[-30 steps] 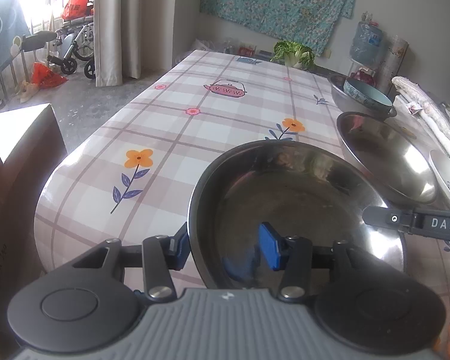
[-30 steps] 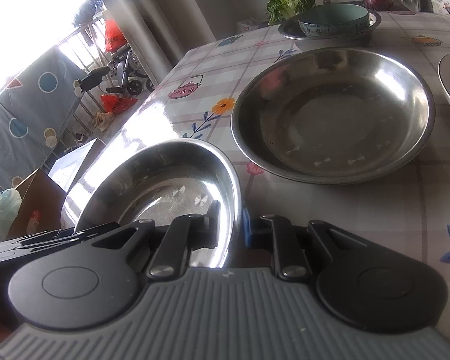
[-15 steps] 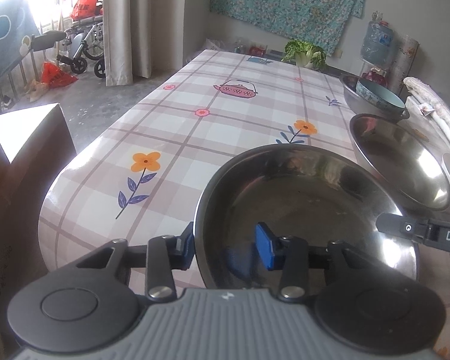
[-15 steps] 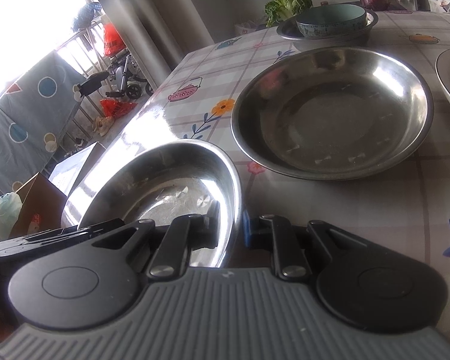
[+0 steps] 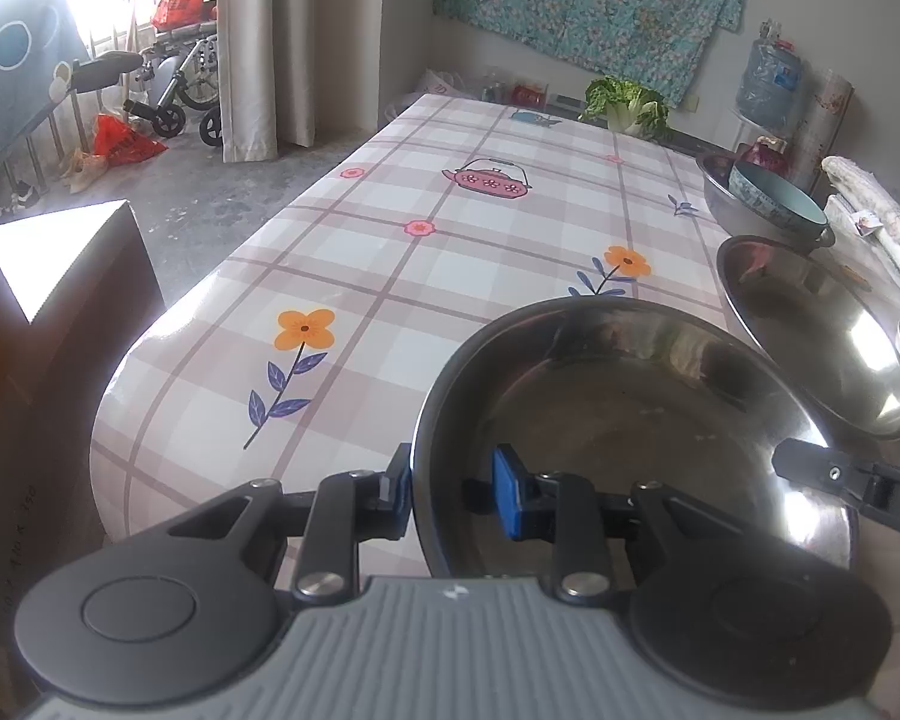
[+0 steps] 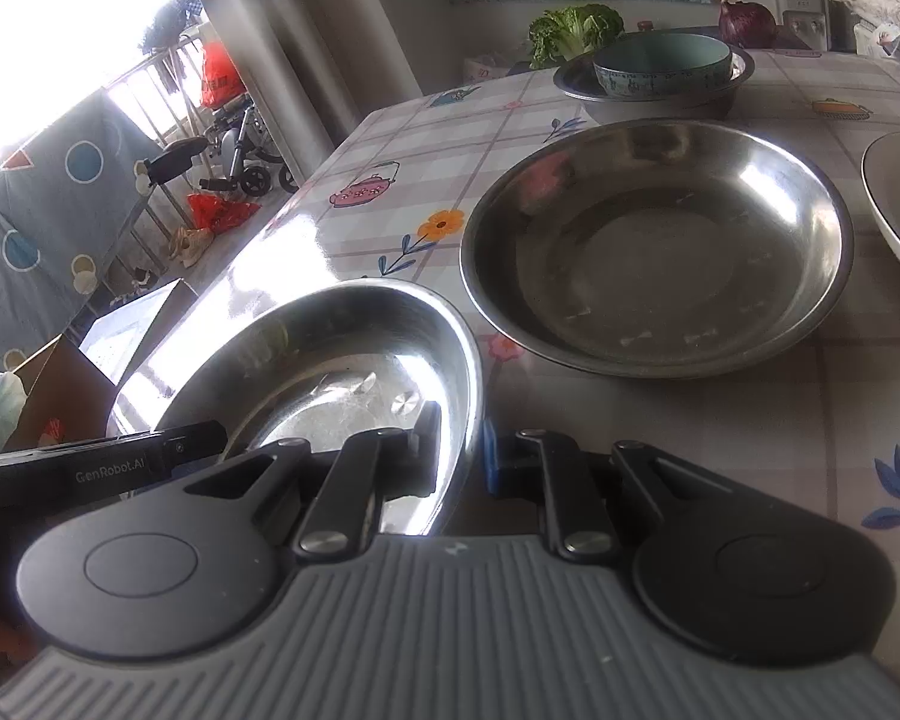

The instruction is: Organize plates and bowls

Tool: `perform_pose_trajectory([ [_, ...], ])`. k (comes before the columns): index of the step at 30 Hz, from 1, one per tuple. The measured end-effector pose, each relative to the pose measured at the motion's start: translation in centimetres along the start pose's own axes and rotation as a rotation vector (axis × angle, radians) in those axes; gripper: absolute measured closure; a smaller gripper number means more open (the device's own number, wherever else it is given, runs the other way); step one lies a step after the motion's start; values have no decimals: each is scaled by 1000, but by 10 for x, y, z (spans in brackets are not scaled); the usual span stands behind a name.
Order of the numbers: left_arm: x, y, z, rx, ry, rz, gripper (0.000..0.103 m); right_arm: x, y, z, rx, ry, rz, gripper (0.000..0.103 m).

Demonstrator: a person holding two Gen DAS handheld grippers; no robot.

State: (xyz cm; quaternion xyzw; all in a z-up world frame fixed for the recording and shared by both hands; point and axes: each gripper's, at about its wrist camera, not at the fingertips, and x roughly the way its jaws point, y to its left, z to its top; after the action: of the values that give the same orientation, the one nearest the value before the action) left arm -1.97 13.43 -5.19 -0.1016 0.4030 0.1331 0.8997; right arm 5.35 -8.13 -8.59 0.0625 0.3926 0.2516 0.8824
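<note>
a lived-in home: flowered cloth on the worktop (image 5: 450, 252), cabbage (image 5: 627, 105), curtain (image 5: 297, 42), wheelchair (image 5: 180, 84) by the window.

Long counter (image 5: 450, 252) under a glossy plaid cloth printed with orange flowers and pink teapots. On its right side, a wide steel plate (image 6: 654, 246) sitting flat; beyond it a steel basin (image 6: 660, 99) with a teal bowl (image 6: 660, 66) nested inside. At the far end, a leafy cabbage (image 5: 627, 105). At the right edge, part of a white dish (image 6: 897, 198). Near the right edge, a steel bowl (image 5: 630, 420) held by its rim; contact with the cloth impossible to tell.
</note>
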Motion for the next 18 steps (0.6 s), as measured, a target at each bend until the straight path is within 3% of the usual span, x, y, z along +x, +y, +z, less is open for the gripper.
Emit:
perform_pose_trajectory([
  [18,-26,7,5,-7,-72,6,74,-7,12,6,-49,0,20,90],
])
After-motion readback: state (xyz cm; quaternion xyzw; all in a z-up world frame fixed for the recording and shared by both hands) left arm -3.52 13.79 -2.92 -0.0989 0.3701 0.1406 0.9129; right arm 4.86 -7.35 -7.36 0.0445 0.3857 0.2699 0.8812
